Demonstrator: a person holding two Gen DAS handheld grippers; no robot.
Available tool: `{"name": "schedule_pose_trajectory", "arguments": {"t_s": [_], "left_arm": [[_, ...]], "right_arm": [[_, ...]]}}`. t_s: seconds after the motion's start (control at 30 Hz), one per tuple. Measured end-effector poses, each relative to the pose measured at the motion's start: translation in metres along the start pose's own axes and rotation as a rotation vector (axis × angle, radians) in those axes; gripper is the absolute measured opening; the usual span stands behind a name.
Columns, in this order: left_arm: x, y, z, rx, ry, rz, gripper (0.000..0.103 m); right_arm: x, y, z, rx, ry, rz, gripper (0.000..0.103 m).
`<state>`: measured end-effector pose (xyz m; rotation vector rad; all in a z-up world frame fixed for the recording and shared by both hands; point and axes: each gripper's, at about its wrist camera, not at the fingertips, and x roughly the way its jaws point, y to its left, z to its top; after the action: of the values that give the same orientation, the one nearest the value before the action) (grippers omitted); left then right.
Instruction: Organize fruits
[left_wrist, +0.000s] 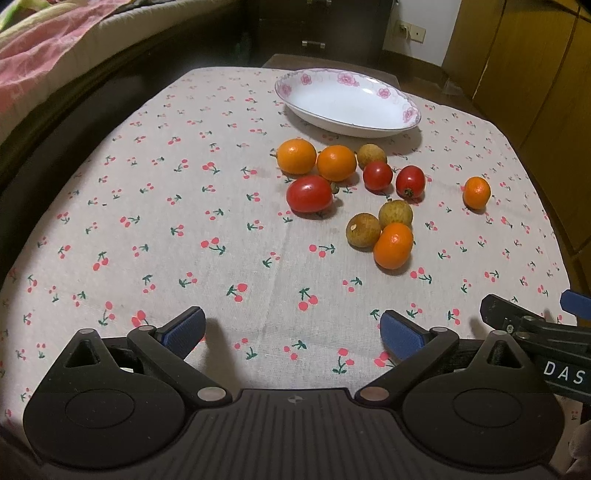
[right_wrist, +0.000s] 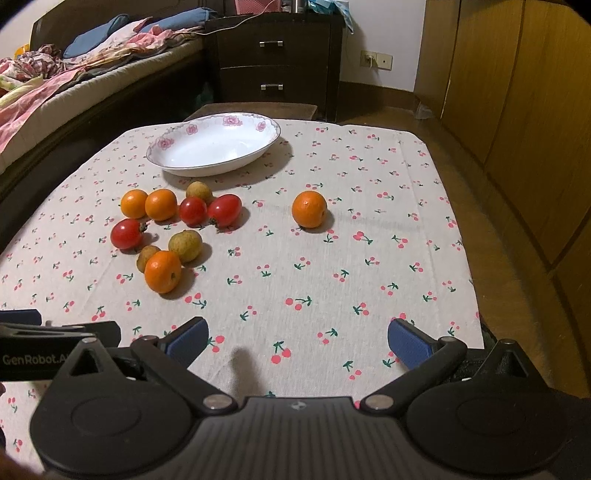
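Observation:
Several fruits lie loose on a cherry-print tablecloth (left_wrist: 166, 229): small oranges, red tomatoes and brown-green longans, clustered in the left wrist view around a big tomato (left_wrist: 309, 193). One orange (left_wrist: 476, 192) sits apart to the right; it also shows in the right wrist view (right_wrist: 309, 208). A white oval dish with pink flowers (left_wrist: 406, 110) stands empty behind them, also in the right wrist view (right_wrist: 162, 144). My left gripper (left_wrist: 293, 330) is open and empty near the front edge. My right gripper (right_wrist: 297, 338) is open and empty beside it.
A bed with bedding (right_wrist: 55, 85) runs along the left. A dark drawer cabinet (right_wrist: 273, 66) stands behind the table. Wooden cupboard doors (right_wrist: 517, 92) line the right side. The table's right edge (right_wrist: 476, 258) is close to them.

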<state>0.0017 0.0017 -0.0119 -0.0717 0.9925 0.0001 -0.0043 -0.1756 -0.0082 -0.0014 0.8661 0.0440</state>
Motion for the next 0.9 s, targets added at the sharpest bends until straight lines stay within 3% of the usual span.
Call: {"name": "schedule_pose_trajectory", "arguments": {"t_s": [0.9], "left_arm": [[0.0001, 0.0066, 0.0057, -0.007, -0.015, 0.015, 0.1]], "right_arm": [[0.0047, 0.0075, 0.0089, -0.024, 0.003, 0.055, 0.103]]}}
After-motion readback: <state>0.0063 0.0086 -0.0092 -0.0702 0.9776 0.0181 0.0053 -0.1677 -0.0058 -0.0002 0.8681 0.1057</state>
